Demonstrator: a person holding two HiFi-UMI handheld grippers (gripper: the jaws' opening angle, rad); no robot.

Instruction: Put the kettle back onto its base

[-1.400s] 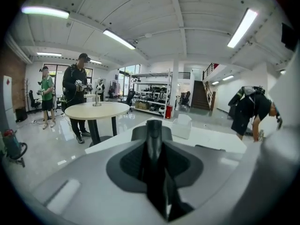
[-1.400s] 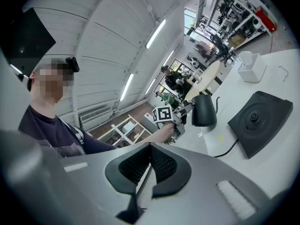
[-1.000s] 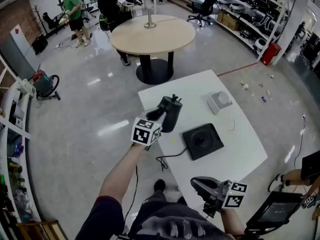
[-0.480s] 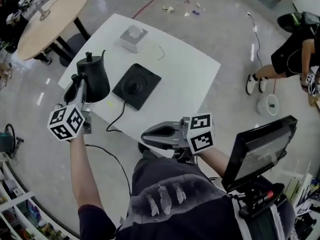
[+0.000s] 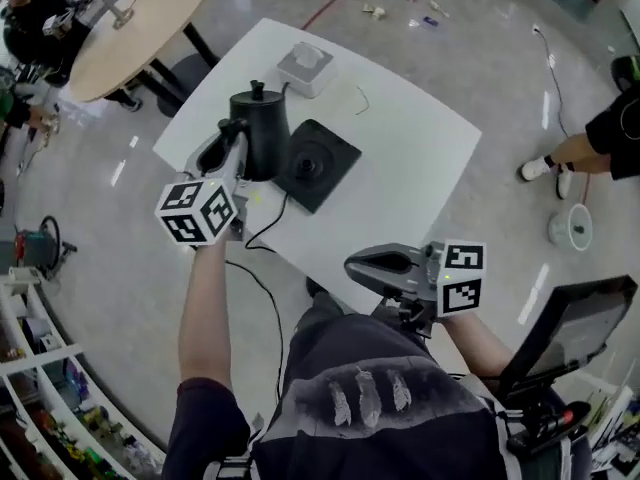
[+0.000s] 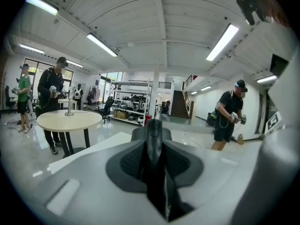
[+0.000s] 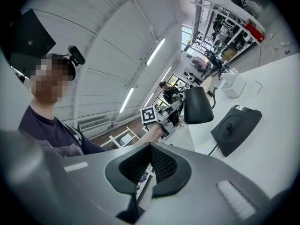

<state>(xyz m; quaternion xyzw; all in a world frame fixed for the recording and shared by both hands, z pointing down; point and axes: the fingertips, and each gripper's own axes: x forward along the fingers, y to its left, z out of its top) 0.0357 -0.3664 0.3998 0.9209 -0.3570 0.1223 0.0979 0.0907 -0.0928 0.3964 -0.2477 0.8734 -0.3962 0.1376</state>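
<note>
In the head view the black kettle hangs by its handle, just left of its black square base on the white table. My left gripper is shut on that handle. The left gripper view shows the dark handle pinched between the pads at my left gripper. My right gripper is held near my body, below the table's front edge, shut with nothing in it. From the right gripper view I see the kettle raised beside the base.
A white box sits at the table's far side. The base's black cable runs off the near edge. A round wooden table stands to the far left and a monitor to my right. People stand around the room.
The kettle has moved with my left gripper closer to the base's left side. My right gripper has shifted a little. The head view has swung round.
</note>
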